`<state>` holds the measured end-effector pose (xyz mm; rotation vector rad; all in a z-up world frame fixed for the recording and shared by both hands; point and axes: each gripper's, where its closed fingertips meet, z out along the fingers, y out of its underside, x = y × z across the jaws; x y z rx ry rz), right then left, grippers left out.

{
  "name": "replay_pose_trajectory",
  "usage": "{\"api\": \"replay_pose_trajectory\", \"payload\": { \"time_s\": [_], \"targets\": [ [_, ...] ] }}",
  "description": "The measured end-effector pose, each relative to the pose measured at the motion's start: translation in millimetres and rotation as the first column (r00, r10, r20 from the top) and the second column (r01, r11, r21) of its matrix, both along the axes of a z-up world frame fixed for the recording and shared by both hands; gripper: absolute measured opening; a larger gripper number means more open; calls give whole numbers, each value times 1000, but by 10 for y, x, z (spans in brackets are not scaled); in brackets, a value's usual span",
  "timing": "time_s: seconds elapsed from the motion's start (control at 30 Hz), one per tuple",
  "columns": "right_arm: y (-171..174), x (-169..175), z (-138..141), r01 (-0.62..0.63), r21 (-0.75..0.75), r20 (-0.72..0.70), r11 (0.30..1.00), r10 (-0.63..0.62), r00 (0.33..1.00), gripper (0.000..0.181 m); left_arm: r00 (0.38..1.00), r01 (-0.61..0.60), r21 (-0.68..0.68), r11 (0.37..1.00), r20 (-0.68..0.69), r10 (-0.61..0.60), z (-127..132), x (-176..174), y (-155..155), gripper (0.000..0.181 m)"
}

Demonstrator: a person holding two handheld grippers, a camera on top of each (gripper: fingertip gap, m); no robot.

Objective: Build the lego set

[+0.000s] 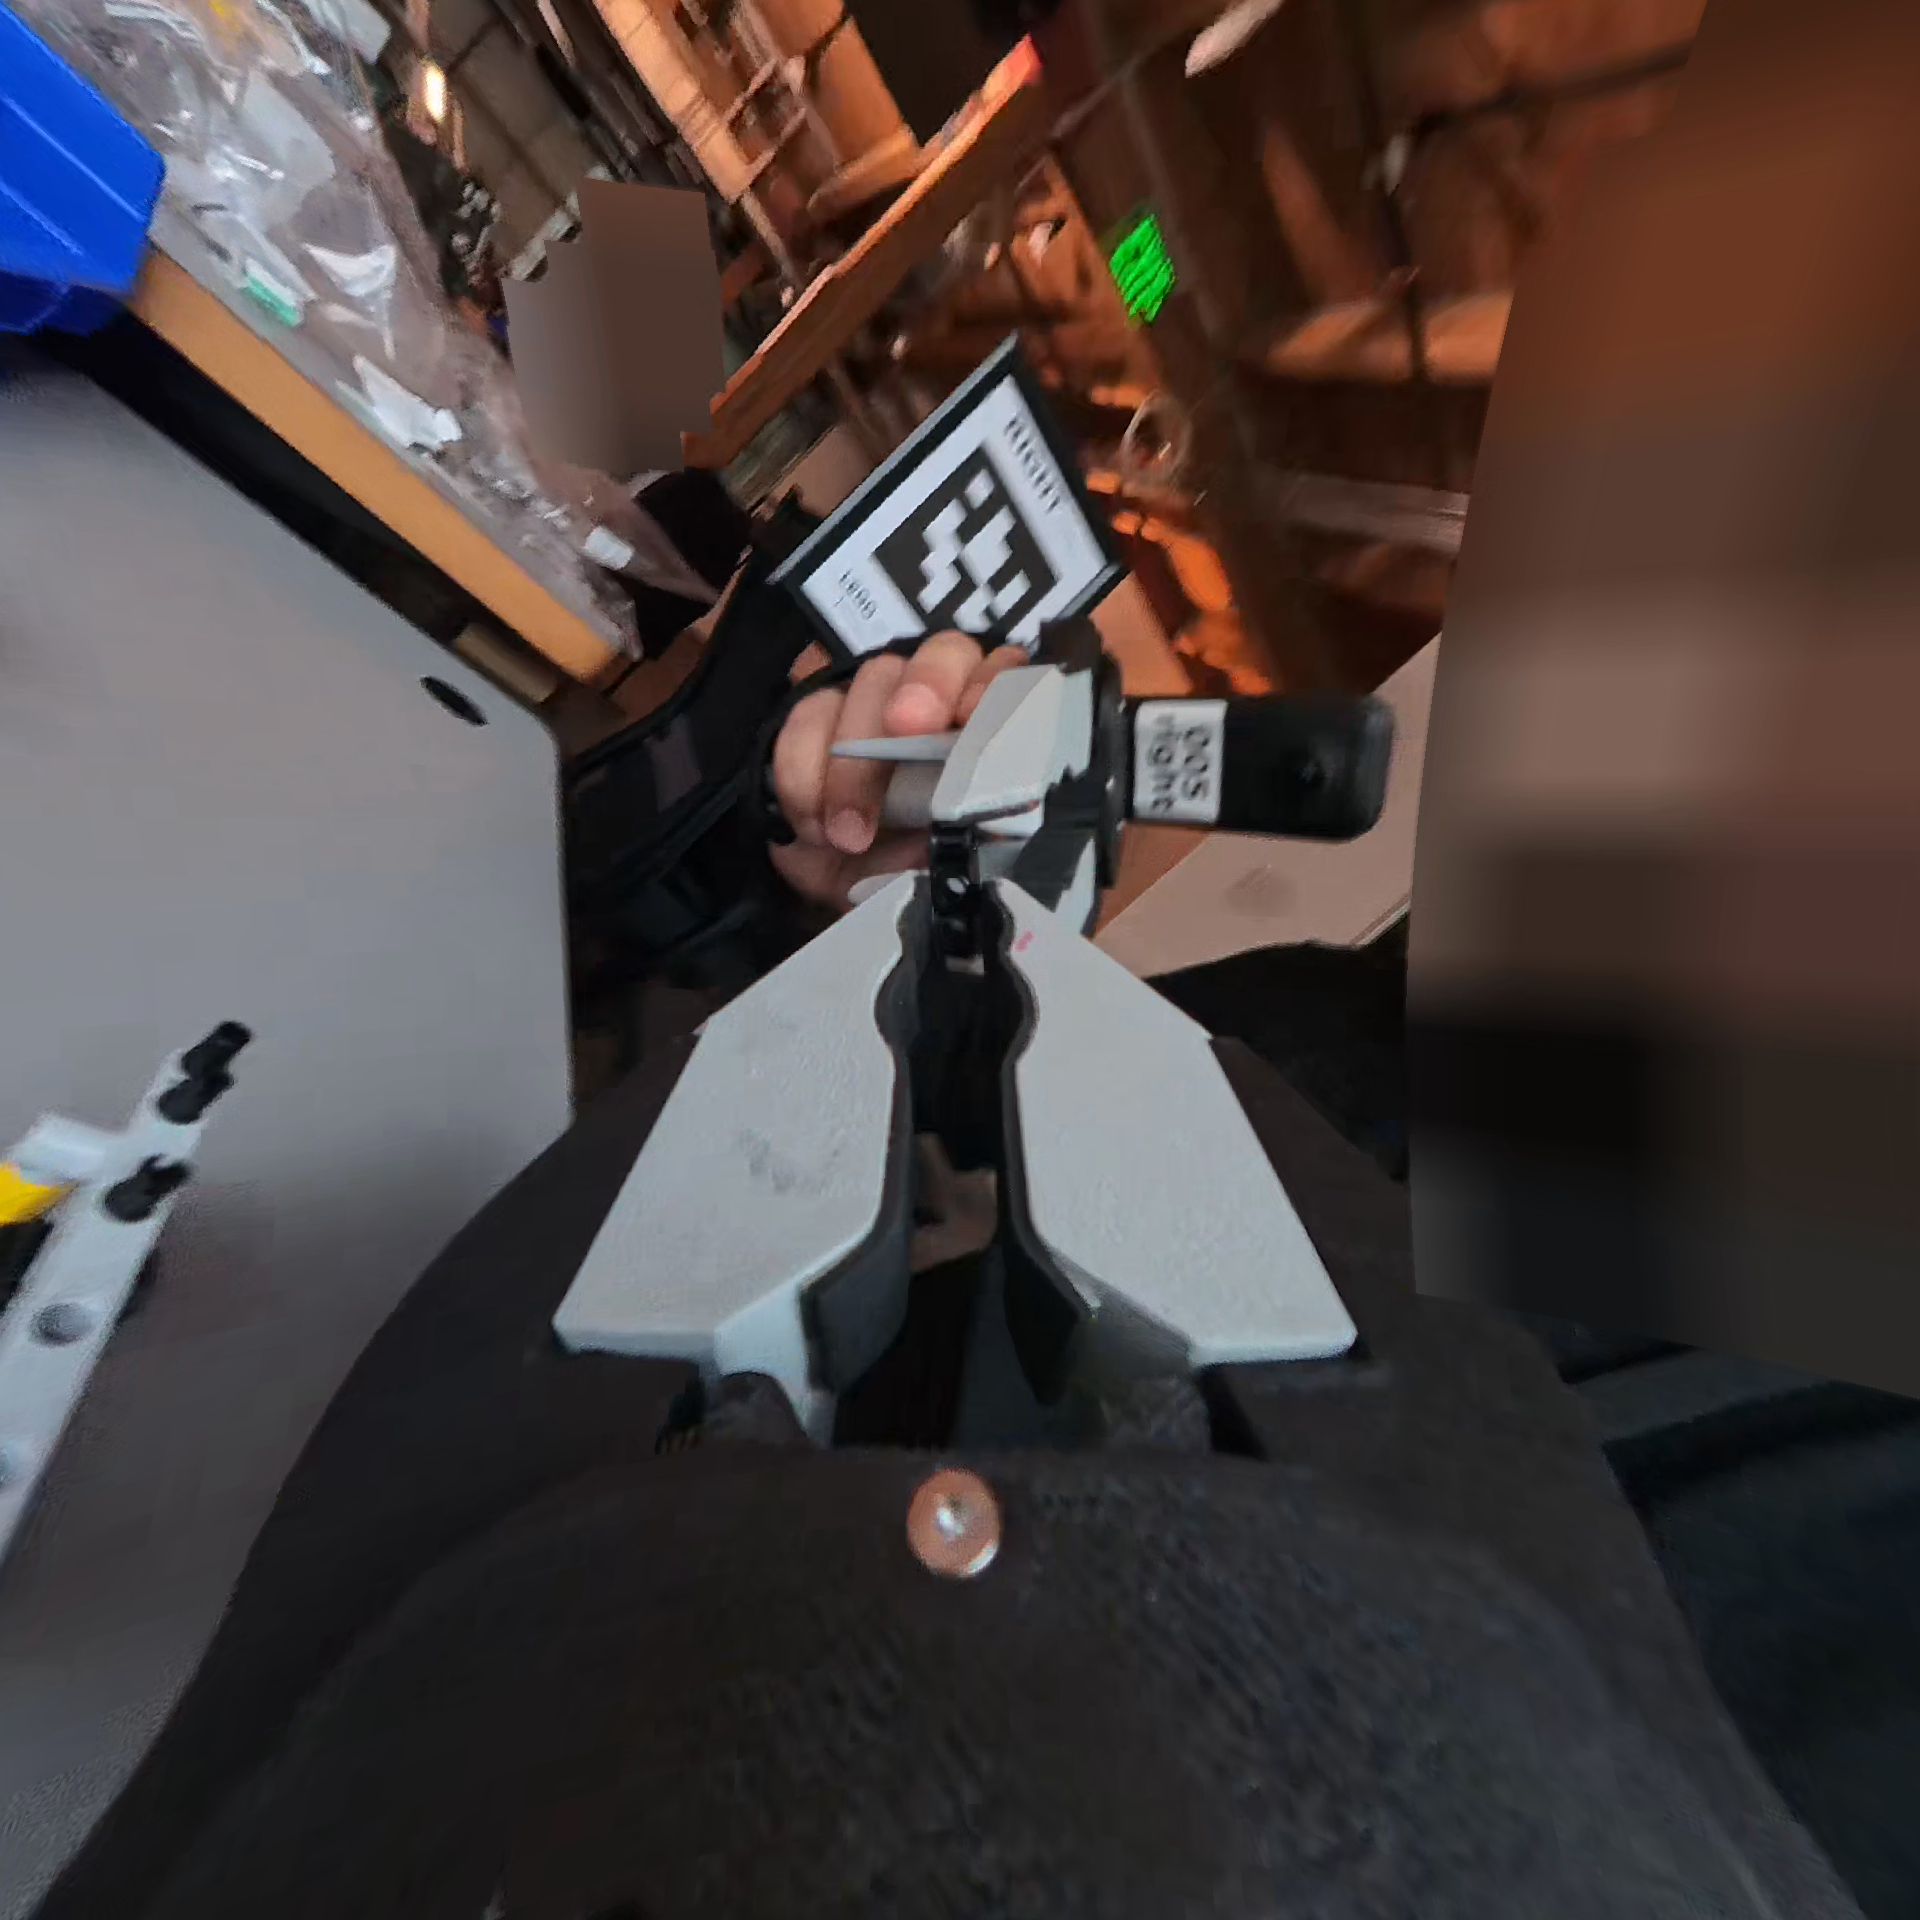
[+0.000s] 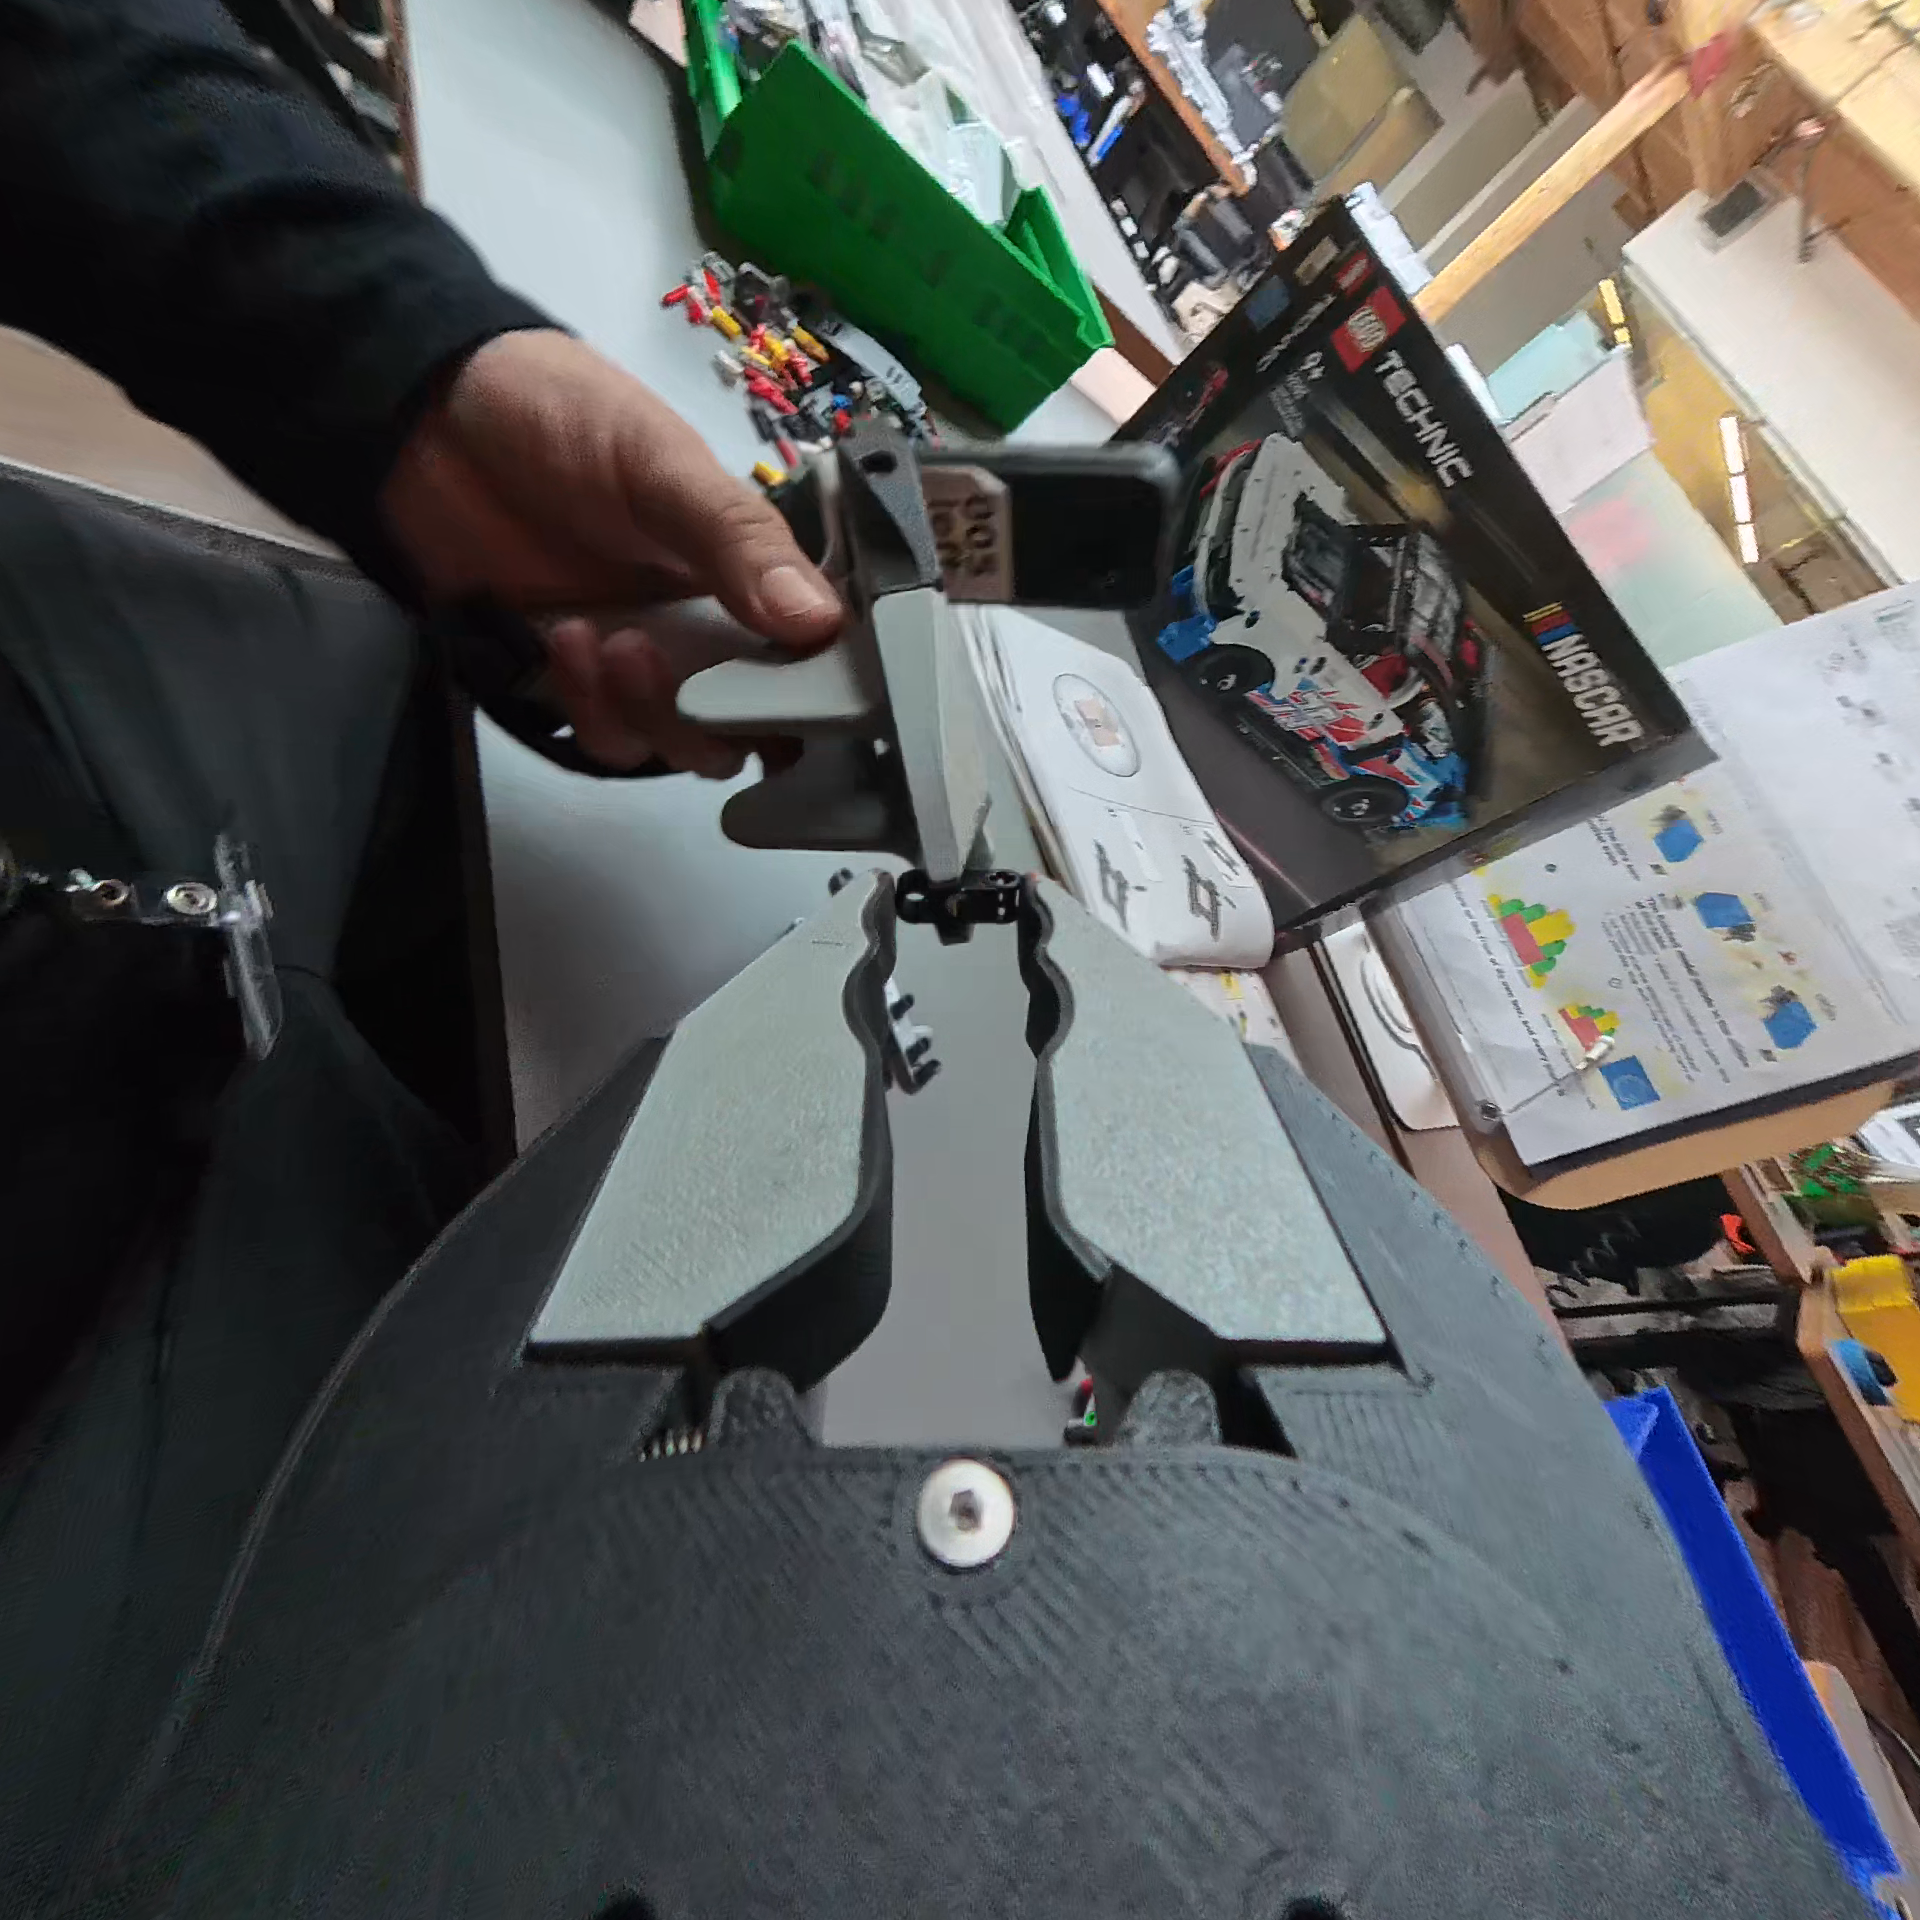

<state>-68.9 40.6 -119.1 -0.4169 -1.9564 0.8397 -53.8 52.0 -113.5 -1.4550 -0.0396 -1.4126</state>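
Note:
A small black lego connector (image 2: 971, 902) lies crosswise between the tips of my right gripper (image 2: 961, 904), which is shut on it. My left gripper (image 1: 951, 909) is shut on a black piece (image 1: 951, 883) at its tips. It meets the right gripper (image 1: 961, 831) tip to tip, in the air above the table. In the right wrist view the left gripper (image 2: 951, 868) comes down from above onto the connector. I cannot tell whether the black part is one piece or two. A white lego beam with black pins (image 1: 104, 1195) lies on the table and also shows between the right gripper's fingers (image 2: 909, 1029).
On the grey table (image 2: 561, 166) are a green bin (image 2: 914, 239), a pile of small loose pieces (image 2: 779, 364), the upright lego box (image 2: 1382, 582), a white booklet (image 2: 1122, 790) and an instruction sheet (image 2: 1714, 914). A blue bin (image 1: 62, 177) stands at the far left.

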Motion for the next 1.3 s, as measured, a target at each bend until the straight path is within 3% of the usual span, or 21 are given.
{"api": "replay_pose_trajectory", "payload": {
  "time_s": [0.03,0.17,0.33,0.53,0.6,0.7,0.8,0.87,0.97,1.3],
  "targets": [
    [-6,1,-35,-17,15,25,1000,17,1000,20,996,3,-7,1000,-84,-3,-31,-1,-10,9],
    [-68,51,-107,-133,3,130,991,131,983,20,965,102,-56,993,-238,-113,-84,58,-87,20],
    [-136,159,-139,-258,-18,261,966,253,932,20,958,198,-96,976,-193,-213,-119,91,-103,6],
    [-176,218,-129,-314,-68,307,947,319,897,20,952,260,-76,963,-148,-268,-114,150,-149,6],
    [-158,169,-81,-285,-106,285,953,303,909,20,962,247,-40,968,-109,-250,-75,118,-138,6],
    [14,-17,-12,-98,-246,285,964,169,944,21,989,138,68,988,-70,-133,60,-89,-99,6],
    [80,-2,-35,-8,-417,338,909,164,927,15,989,9,134,991,-148,11,94,-255,-75,6],
    [97,-1,-27,33,-494,345,869,161,925,5,975,-25,137,990,-215,55,63,-290,-56,6],
    [72,-21,-14,81,-588,381,805,188,905,8,947,-59,166,984,-302,108,49,-285,-34,6],
    [21,-75,-40,102,-618,419,780,217,881,5,914,-77,167,983,-382,137,7,-185,3,6]
  ]
}}
